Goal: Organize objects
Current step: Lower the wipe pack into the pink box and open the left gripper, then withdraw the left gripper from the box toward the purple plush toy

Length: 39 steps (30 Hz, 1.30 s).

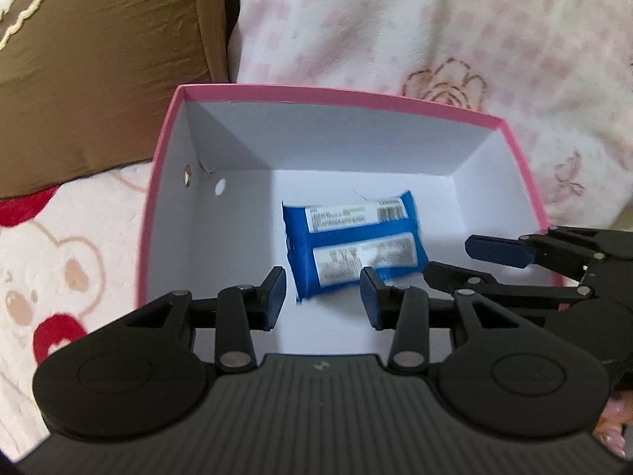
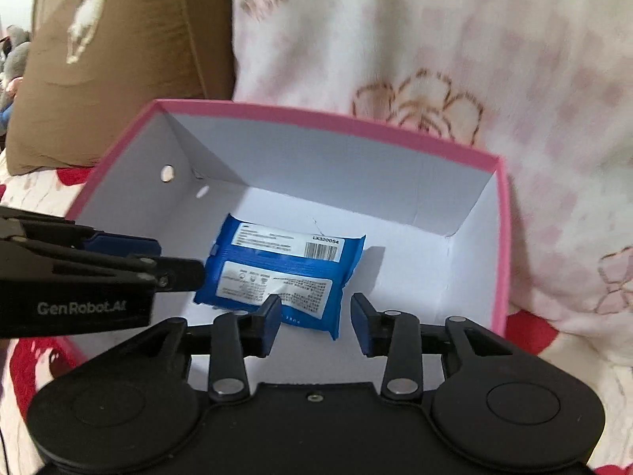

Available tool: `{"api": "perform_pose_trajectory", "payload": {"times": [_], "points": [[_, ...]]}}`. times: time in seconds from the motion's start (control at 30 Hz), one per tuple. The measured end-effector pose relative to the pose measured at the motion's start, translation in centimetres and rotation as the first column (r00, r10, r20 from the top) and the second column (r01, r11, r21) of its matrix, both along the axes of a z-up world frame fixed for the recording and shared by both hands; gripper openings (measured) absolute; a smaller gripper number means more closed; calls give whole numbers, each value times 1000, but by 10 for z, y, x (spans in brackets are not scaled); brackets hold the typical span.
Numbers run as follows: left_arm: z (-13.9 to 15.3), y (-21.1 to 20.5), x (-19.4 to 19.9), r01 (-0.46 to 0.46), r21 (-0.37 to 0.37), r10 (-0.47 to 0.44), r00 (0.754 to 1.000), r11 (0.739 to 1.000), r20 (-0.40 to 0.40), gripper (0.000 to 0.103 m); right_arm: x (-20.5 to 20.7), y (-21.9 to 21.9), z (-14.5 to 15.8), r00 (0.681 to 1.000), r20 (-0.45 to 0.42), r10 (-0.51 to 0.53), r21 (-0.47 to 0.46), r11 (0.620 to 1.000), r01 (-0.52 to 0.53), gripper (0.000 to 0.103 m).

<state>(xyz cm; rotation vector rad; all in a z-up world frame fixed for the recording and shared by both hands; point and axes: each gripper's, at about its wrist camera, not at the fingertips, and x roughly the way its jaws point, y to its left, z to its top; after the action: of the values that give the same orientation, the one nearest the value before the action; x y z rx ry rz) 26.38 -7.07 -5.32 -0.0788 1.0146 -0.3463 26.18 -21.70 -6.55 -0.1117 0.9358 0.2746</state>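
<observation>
blue packet (image 2: 281, 273) flat — long axis crosswise — in box (image 2: 316, 118).

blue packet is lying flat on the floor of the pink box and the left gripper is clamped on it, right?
Not quite. The blue packet does lie flat on the floor of the pink box, but the left gripper is not clamped on it: its jaws stand apart above the packet with nothing between the pads, as the left wrist view shows.
</observation>
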Motion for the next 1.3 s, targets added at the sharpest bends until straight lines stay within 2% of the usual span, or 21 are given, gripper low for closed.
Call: {"api": "perform_pose_trajectory", "payload": {"times": [0.13,0.23,0.4,0.53,0.7,0.87,1.0,1.1,1.17,1.2,1.23,1.3], "points": [[25,15,-13,1,-22,-1,1000,1000,-23,40,-20,-1,14,1000,9,2,20,1000,-2,46],[45,20,-26,8,-12,-8,1000,1000,6,40,-35,3,27,1000,19,12,47,999,-13,46],[75,25,-55,47,21,-48,997,999,53,40,-63,8,46,999,44,26,37,999,-28,46],[91,31,-74,75,34,-77,995,997,65,41,-82,7,62,998,64,29,39,999,-32,51],[109,44,-93,94,-2,-94,994,996,59,42,-102,10,84,994,96,44,39,998,-48,60],[124,51,-112,112,11,-113,990,994,82,53,-122,18,95,993,105,49,40,998,-54,62],[132,55,-125,117,21,-118,990,993,80,59,-145,31,99,991,120,63,-5,998,-62,62],[137,60,-135,117,18,-118,990,993,74,62,-159,37,105,989,130,67,-18,998,-65,71],[141,65,-141,115,17,-116,990,993,75,66,-167,39,111,988,138,68,-21,998,-66,72],[142,67,-144,116,13,-116,990,993,74,70,-170,40,113,988,139,69,-15,998,-68,77],[143,69,-147,119,9,-119,990,993,72,75,-172,39,114,989,130,70,-3,998,-70,89],[144,74,-154,124,5,-124,990,992,70,79,-175,40,115,991,110,71,12,997,-73,97]]}}
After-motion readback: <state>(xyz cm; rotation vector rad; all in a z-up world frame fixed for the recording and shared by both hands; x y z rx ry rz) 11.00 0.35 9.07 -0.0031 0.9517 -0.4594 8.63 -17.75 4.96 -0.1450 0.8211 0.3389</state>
